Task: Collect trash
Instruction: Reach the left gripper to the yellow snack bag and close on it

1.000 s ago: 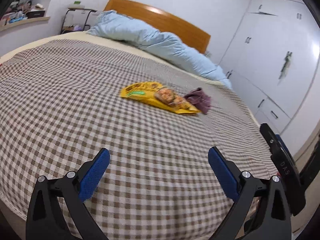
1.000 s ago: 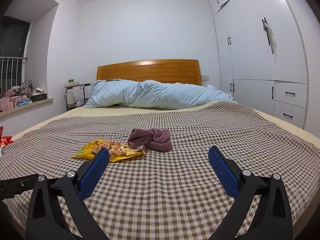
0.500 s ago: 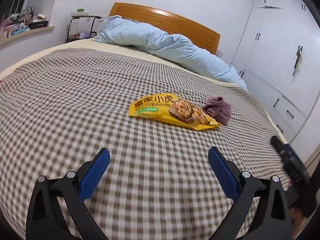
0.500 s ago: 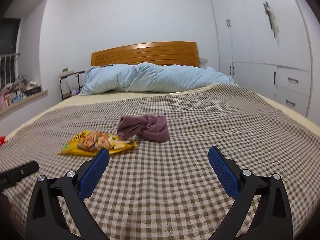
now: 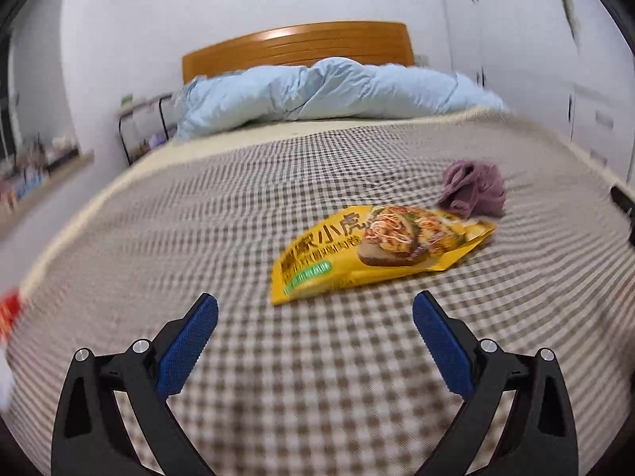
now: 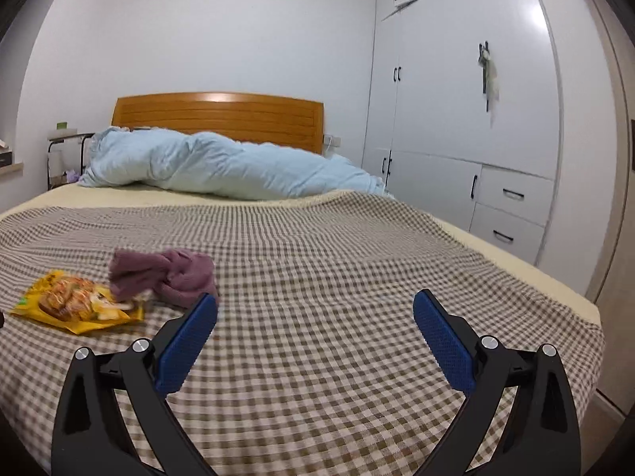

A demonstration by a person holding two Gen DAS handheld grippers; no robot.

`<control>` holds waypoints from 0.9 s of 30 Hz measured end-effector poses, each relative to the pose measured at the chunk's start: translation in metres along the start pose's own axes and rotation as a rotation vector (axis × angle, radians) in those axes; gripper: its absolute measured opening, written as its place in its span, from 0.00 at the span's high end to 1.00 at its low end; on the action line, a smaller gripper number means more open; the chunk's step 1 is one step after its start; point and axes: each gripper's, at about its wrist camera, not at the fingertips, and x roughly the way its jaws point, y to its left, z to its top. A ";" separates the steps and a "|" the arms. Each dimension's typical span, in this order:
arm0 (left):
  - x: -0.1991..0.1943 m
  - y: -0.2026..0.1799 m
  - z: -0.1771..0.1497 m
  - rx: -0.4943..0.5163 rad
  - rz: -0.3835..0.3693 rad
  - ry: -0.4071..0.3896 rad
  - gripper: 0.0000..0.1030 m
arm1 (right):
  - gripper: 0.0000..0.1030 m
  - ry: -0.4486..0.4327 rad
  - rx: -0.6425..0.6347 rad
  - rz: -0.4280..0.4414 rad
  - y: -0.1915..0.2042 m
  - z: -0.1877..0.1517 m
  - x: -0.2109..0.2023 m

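Note:
A yellow snack bag lies flat on the checked bedspread, just ahead of my left gripper, whose blue pads stand wide open and empty. A crumpled purple cloth touches the bag's far right end. In the right wrist view the same snack bag and purple cloth lie to the left of my right gripper, which is open with nothing between its fingers, above the bedspread.
A light blue duvet is heaped against the wooden headboard. White wardrobes with drawers line the right side. A small rack and a cluttered sill stand left. Something red shows at the bed's left edge.
The left gripper has swung toward the snack bag, which now looks larger and closer. The right gripper has turned right, so bag and cloth slid to its left. Both stayed open.

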 end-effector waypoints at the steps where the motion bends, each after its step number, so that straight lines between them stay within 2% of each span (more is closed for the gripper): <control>1: 0.006 -0.004 0.001 0.037 0.024 0.009 0.07 | 0.08 0.028 0.013 0.016 -0.002 -0.003 0.006; 2: 0.015 -0.009 0.000 0.084 0.048 0.029 0.07 | 0.08 0.055 0.028 0.023 -0.005 -0.004 0.012; 5: 0.041 -0.024 -0.005 0.177 0.036 0.112 0.07 | 0.08 0.070 0.054 0.036 -0.010 -0.007 0.015; 7: 0.049 -0.031 -0.006 0.222 0.052 0.133 0.07 | 0.08 0.085 0.060 0.042 -0.011 -0.008 0.018; 10: 0.051 -0.042 -0.002 0.300 0.095 0.101 0.07 | 0.08 0.097 0.055 0.050 -0.009 -0.010 0.018; 15: 0.060 -0.068 0.000 0.507 0.155 -0.032 0.07 | 0.08 0.107 0.074 0.068 -0.011 -0.008 0.022; 18: 0.075 -0.068 0.012 0.526 0.086 -0.006 0.07 | 0.08 0.115 0.086 0.071 -0.013 -0.009 0.024; 21: 0.091 -0.057 0.024 0.463 -0.015 0.055 0.07 | 0.08 0.118 0.079 0.068 -0.012 -0.009 0.024; 23: 0.096 -0.055 0.026 0.430 -0.064 0.076 0.19 | 0.08 0.118 0.062 0.062 -0.008 -0.009 0.023; 25: 0.101 -0.060 0.025 0.435 -0.084 0.091 0.53 | 0.08 0.116 0.047 0.055 -0.004 -0.009 0.023; 26: 0.101 -0.064 0.025 0.445 -0.077 0.091 0.66 | 0.08 0.116 0.041 0.051 -0.003 -0.009 0.022; 27: 0.105 -0.068 0.025 0.459 -0.069 0.101 0.85 | 0.08 0.115 0.035 0.048 -0.002 -0.009 0.022</control>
